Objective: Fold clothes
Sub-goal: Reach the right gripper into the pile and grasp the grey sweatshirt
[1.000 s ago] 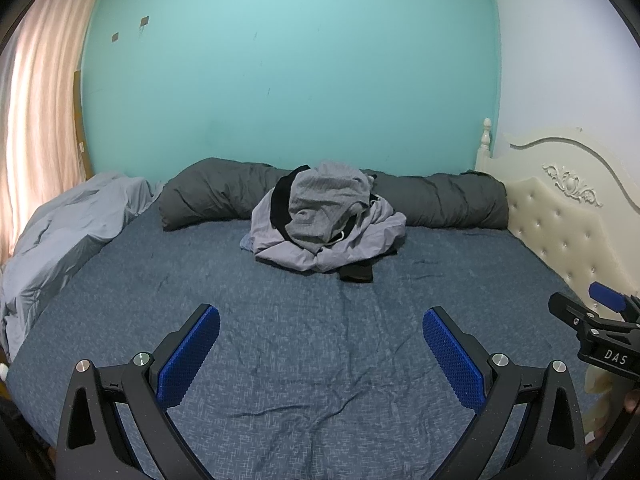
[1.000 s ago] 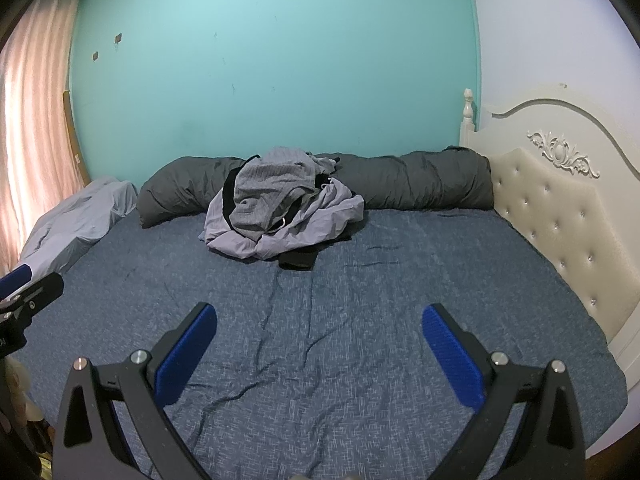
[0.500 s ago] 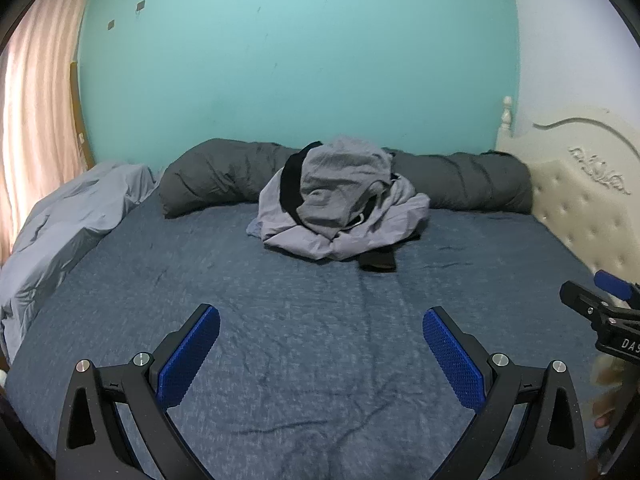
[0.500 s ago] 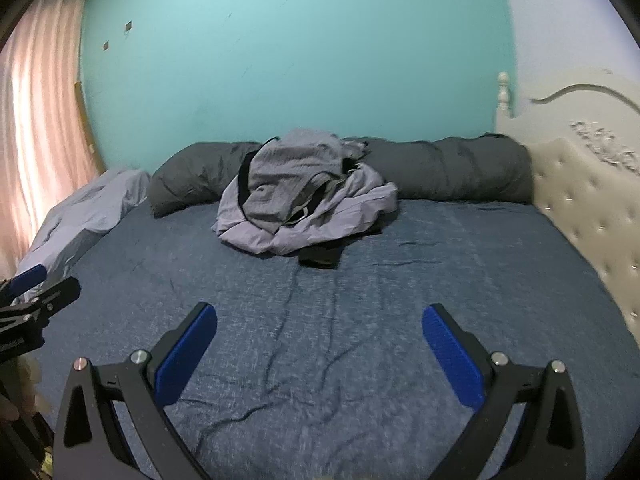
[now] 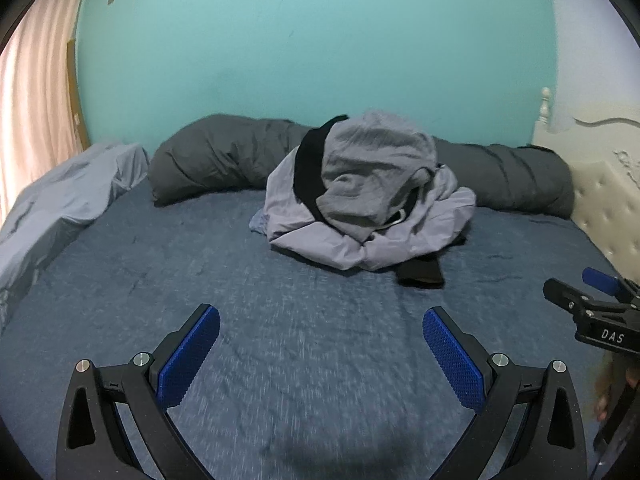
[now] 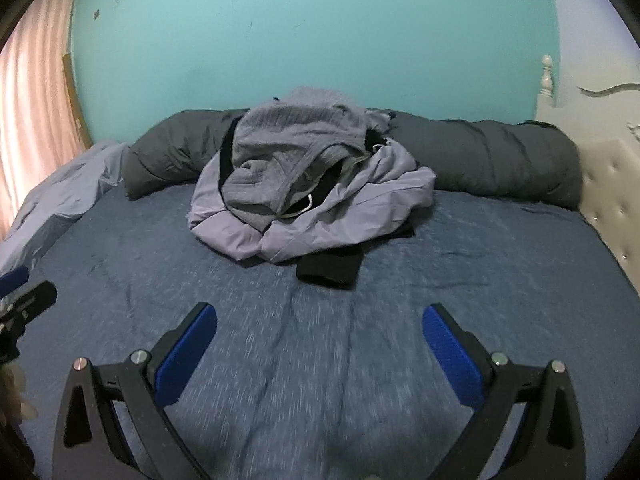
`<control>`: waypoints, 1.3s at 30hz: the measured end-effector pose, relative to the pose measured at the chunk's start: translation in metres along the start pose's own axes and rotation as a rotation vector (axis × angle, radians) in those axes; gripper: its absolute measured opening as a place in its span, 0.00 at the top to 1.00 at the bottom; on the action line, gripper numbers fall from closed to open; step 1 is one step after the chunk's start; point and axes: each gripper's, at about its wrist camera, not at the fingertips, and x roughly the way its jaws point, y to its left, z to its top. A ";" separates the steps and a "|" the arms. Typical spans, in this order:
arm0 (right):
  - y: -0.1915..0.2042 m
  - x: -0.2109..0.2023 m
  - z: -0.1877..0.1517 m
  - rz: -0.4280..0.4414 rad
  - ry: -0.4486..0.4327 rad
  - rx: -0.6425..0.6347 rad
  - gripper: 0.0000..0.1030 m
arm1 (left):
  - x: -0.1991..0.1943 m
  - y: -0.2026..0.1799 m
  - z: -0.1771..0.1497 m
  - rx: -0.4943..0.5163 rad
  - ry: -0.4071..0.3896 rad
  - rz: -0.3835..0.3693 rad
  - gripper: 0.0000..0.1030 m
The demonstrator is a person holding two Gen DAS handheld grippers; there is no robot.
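Nothing is folded yet: the clothes lie heaped on the bed. The left hand-held gripper and right hand-held gripper hover near, jaws apart and empty.

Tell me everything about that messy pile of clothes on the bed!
The pile of clothes is a crumpled, unfolded heap on the blue bed sheet, leaning back against the rolled dark grey duvet. On top lies a grey knit-looking garment with a white drawstring. Under it spreads a smooth lilac garment. Black fabric pokes out at the front. Neither tool touches it.
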 end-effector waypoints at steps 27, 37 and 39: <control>0.039 0.275 0.103 0.154 0.154 0.011 0.14 | 0.197 0.054 0.036 -0.119 0.162 -0.003 0.00; 0.053 0.318 0.108 0.193 0.164 0.009 0.82 | 0.207 0.079 0.029 -0.130 0.158 0.013 0.00; 0.055 0.307 0.106 0.221 0.130 -0.009 0.92 | 0.206 0.082 0.024 -0.137 0.157 0.015 0.00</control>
